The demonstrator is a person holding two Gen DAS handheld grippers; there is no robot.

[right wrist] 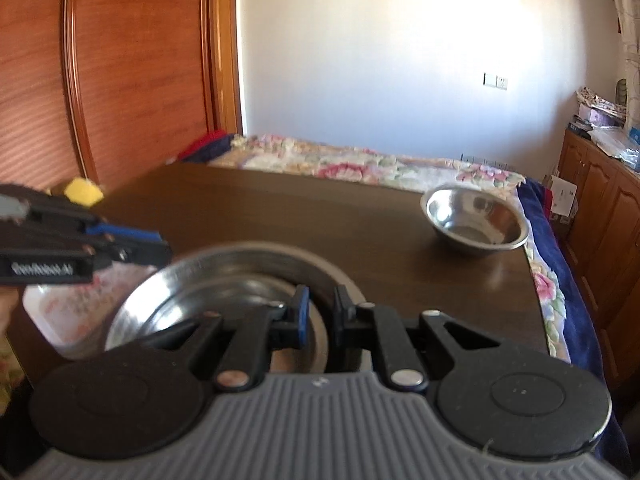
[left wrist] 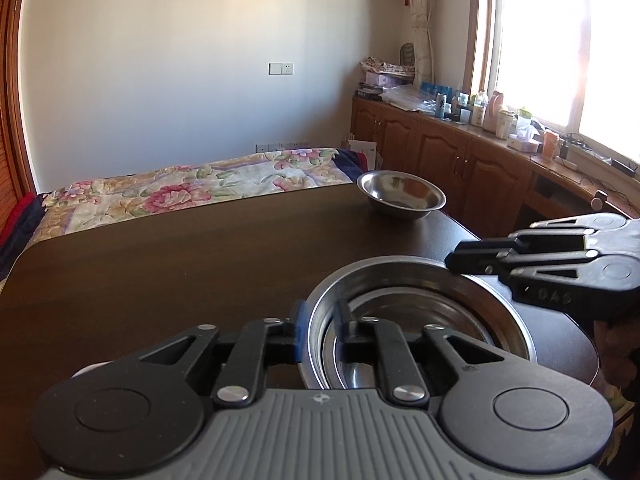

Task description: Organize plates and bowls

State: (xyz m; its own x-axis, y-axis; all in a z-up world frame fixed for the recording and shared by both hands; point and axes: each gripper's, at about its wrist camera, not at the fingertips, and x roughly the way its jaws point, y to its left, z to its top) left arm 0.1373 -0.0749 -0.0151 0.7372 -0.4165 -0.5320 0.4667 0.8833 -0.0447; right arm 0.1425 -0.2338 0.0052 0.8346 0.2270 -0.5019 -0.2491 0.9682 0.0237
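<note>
A wide steel dish point(left wrist: 420, 280) with a second one nested inside sits at the near edge of the dark table point(left wrist: 180, 264). My left gripper point(left wrist: 320, 316) straddles its near-left rim, blue pad outside and black finger inside, with a small gap showing, so it is open. My right gripper point(left wrist: 452, 260) is shut on the dish's right rim. In the right wrist view the same dish point(right wrist: 240, 268) has its rim pinched in my right gripper point(right wrist: 320, 304), while the left gripper point(right wrist: 164, 246) reaches its left edge. A smaller steel bowl point(left wrist: 401, 195) point(right wrist: 476, 222) stands alone at the far right corner.
A bed with a floral cover point(left wrist: 200, 184) runs behind the table. Wooden cabinets point(left wrist: 460, 156) with clutter line the right wall under the window. In the right wrist view, a pale plastic container point(right wrist: 52, 312) sits left of the dish, and a yellow object point(right wrist: 82, 192) lies beyond it.
</note>
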